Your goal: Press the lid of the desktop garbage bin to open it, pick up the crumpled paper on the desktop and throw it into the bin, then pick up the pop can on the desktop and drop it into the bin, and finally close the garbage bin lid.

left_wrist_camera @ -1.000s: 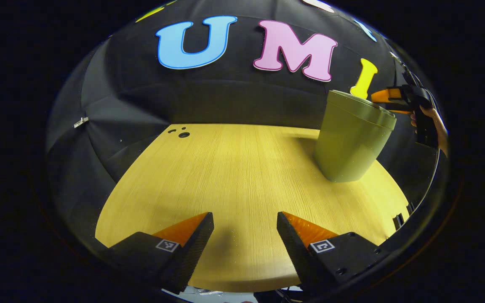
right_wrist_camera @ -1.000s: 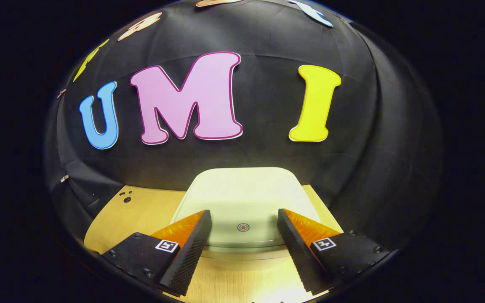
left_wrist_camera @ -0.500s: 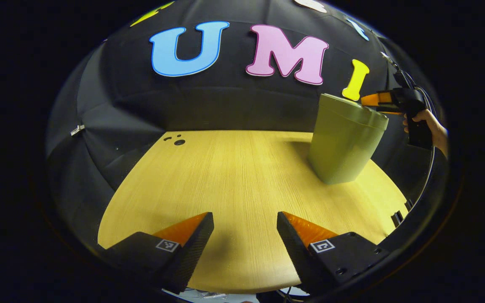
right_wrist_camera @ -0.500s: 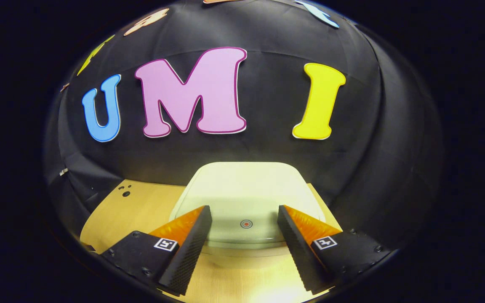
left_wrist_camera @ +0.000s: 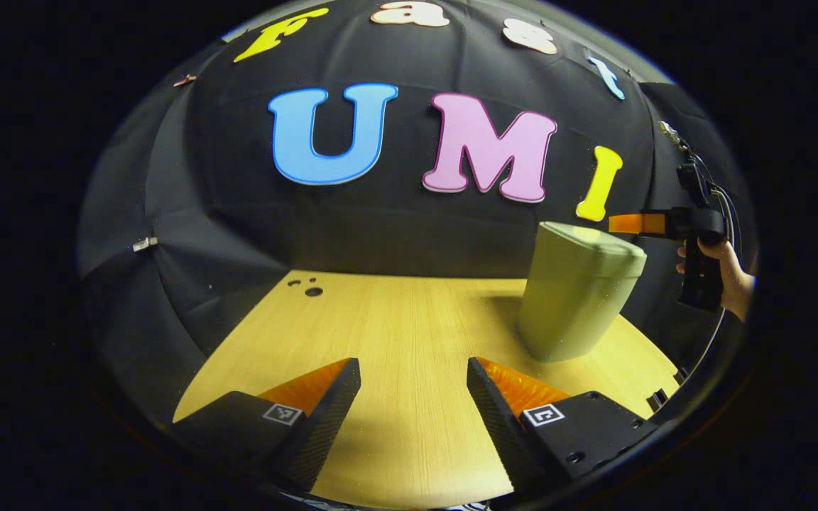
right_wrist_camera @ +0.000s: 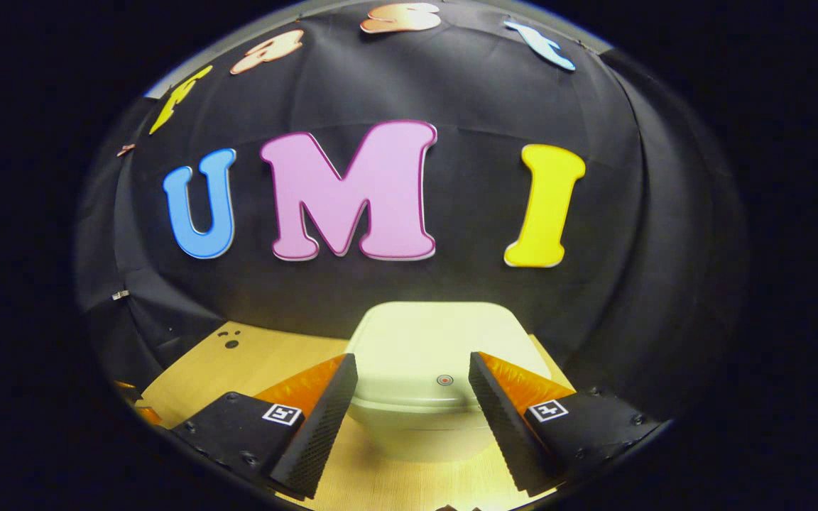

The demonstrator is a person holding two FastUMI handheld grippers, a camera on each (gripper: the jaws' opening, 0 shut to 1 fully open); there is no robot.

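A pale green garbage bin (left_wrist_camera: 574, 291) stands on the wooden table at the right, its lid (left_wrist_camera: 589, 243) down. In the right gripper view the same bin (right_wrist_camera: 420, 433) sits just ahead, and its lid (right_wrist_camera: 437, 341) carries a small red target mark (right_wrist_camera: 444, 380). My right gripper (right_wrist_camera: 412, 404) is open, its fingers straddling the lid's near edge from above and behind. In the left gripper view that right gripper (left_wrist_camera: 637, 224) hovers level with the lid's right edge, held by a hand (left_wrist_camera: 728, 273). My left gripper (left_wrist_camera: 412, 419) is open above bare table, well left of the bin.
The wooden table (left_wrist_camera: 395, 333) stretches left of the bin, with small dark holes (left_wrist_camera: 309, 287) near its far left corner. Black cloth walls close the booth behind and at the sides. A metal clip (left_wrist_camera: 145, 244) hangs on the left wall.
Both grippers have lifted and tipped up, so the bin sits lower in both views. The right gripper has drawn back from the lid, which looks smaller. The lid stays down.
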